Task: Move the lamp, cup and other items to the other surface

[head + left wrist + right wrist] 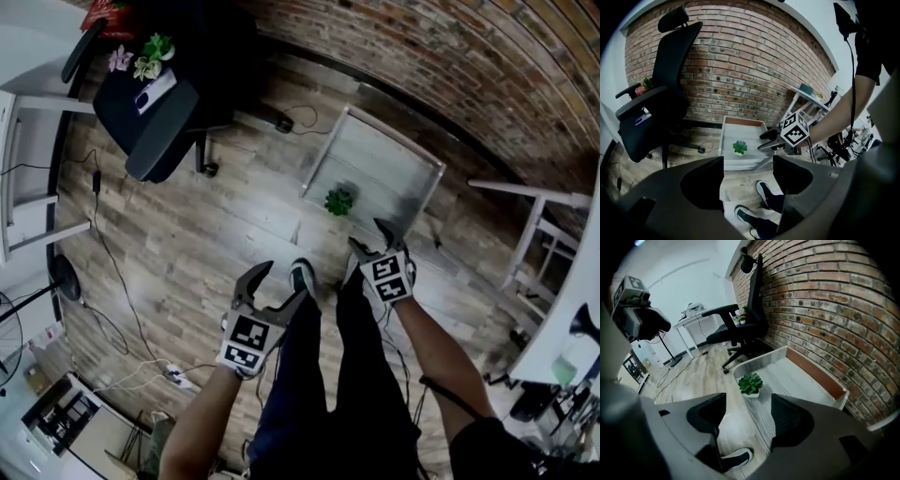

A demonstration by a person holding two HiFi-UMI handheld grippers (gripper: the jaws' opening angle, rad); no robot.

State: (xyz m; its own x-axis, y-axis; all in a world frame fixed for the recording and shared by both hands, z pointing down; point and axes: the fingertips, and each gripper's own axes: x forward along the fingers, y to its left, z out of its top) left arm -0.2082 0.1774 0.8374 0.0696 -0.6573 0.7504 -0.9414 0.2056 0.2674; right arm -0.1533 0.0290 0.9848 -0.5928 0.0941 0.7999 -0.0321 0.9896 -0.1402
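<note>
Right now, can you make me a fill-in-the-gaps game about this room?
The little plant on the low grey table is coloured ____.
The wall behind that table is built of ____.
The left gripper and the right gripper both have jaws that are ____, with nothing held.
The office chair is coloured ____.
Missing words: green; bricks; open; black.

Dim, even indoor light; strong fisheye bending, dark vignetted corners.

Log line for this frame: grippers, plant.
left gripper: open, empty | right gripper: open, empty | small green succulent in white pot: on low white table
</note>
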